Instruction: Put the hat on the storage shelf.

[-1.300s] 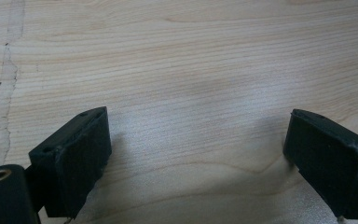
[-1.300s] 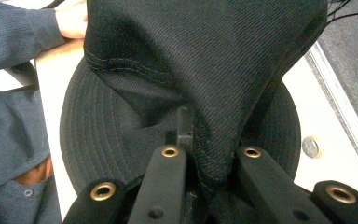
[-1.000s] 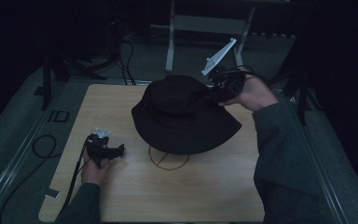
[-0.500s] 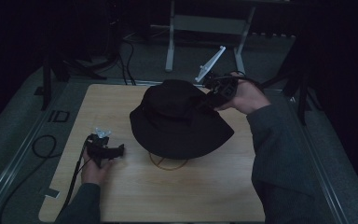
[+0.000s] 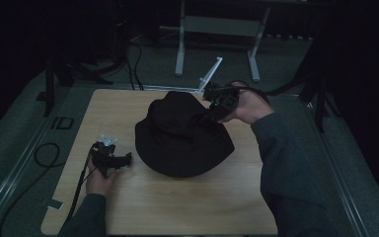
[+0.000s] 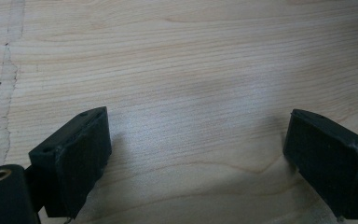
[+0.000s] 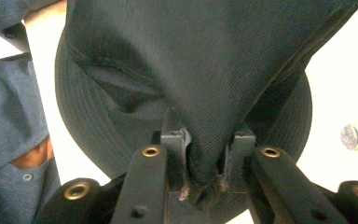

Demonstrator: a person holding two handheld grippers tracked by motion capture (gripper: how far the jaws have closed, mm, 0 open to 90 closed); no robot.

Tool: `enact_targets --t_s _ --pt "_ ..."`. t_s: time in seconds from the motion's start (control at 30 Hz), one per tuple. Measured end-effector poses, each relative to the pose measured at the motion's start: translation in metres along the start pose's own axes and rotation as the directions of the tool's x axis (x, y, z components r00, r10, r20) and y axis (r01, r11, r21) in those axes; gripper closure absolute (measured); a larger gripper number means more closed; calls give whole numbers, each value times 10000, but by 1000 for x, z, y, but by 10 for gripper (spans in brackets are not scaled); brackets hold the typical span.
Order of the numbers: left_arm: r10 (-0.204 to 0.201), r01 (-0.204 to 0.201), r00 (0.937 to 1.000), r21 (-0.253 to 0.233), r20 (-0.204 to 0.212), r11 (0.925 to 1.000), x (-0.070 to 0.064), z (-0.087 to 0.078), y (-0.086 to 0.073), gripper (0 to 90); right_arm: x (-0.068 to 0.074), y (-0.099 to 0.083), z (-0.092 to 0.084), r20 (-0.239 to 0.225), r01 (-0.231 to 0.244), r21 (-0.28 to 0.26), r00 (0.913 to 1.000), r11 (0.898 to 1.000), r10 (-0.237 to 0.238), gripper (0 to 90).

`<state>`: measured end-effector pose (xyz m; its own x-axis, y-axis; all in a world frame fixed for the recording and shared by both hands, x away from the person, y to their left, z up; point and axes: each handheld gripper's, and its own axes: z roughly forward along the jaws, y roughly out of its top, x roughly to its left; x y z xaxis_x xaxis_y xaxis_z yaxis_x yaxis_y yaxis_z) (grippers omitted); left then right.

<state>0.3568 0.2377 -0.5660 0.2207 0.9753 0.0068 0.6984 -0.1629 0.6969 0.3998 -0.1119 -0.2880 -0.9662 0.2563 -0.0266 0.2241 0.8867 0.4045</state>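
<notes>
Just one hat (image 5: 182, 136) (black) — two hand-held grippers

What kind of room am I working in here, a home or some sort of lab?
Most likely a lab or recording studio, not a home: a bare wooden table on grey carpet, loose cables trailing across the floor, and a metal stand frame behind it, all in dim light.

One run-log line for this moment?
right gripper: pinching black hat crown, jaws just easing open | hat: on table | left gripper: open, empty, on table
</notes>
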Motion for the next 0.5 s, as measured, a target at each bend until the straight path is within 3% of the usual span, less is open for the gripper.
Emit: enact_targets --t_s 0.3,0.5 --pt "1 -1 10000 0 0 10000 0 0 0 77 2 -1 0 326 -185 57 9993 9998 183 503" --pt "2 -2 10000 2 1 10000 0 0 0 77 2 -3 -2 675 -613 189 9959 9979 599 332"
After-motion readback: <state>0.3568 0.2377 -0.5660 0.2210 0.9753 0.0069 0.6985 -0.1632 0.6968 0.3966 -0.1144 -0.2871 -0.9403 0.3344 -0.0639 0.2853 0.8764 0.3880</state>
